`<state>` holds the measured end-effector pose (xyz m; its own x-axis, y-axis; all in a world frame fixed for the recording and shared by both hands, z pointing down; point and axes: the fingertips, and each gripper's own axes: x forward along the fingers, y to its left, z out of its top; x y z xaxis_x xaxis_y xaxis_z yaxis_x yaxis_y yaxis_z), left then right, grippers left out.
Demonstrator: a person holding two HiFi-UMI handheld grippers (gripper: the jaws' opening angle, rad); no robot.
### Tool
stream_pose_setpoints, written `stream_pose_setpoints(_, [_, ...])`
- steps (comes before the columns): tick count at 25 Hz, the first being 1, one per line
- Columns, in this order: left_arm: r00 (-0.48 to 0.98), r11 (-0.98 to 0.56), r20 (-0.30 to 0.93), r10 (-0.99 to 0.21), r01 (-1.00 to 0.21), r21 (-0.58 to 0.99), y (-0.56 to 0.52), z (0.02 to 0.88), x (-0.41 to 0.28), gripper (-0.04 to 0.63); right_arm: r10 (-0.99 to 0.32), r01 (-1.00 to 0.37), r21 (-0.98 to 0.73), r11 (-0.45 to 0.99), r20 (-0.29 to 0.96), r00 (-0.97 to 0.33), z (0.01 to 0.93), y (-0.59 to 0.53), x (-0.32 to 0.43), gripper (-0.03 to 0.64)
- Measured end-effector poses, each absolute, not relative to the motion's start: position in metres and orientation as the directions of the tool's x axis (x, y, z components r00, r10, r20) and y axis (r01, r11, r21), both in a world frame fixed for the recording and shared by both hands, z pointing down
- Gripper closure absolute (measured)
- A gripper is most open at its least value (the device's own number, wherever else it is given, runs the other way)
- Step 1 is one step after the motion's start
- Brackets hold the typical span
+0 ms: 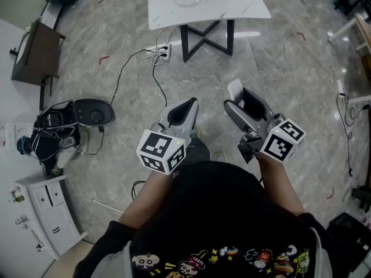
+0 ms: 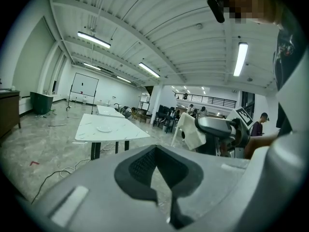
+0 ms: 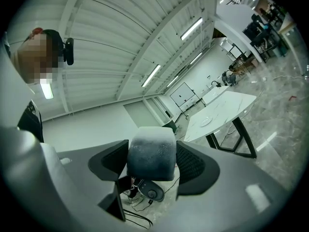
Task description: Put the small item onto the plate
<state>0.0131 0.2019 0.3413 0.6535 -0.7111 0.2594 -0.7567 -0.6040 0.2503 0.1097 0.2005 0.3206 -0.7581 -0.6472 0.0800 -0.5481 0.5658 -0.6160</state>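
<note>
Right gripper: jaws clamped on small pale block. This is clear only in its own view; the head view shows just a white tip.
Left gripper: jaws together, nothing between them.
Plate: on white table, top of head view, well apart from the block.

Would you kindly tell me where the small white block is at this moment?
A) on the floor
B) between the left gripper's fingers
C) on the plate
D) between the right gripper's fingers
D: the right gripper view shows the small white block clamped between the fingers of the right gripper, while the left gripper is shut on nothing and the plate lies on the white table ahead.
</note>
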Motion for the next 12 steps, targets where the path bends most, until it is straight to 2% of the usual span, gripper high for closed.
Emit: stream_pose_setpoints(12, [0.696,-0.653,0.247,-0.675,-0.719,0.240,0.137,0.328,-0.034,0.595,-0.699,-0.594,-0.603,0.532,0.083,-0.710,0.309,0.145,0.065,0.282])
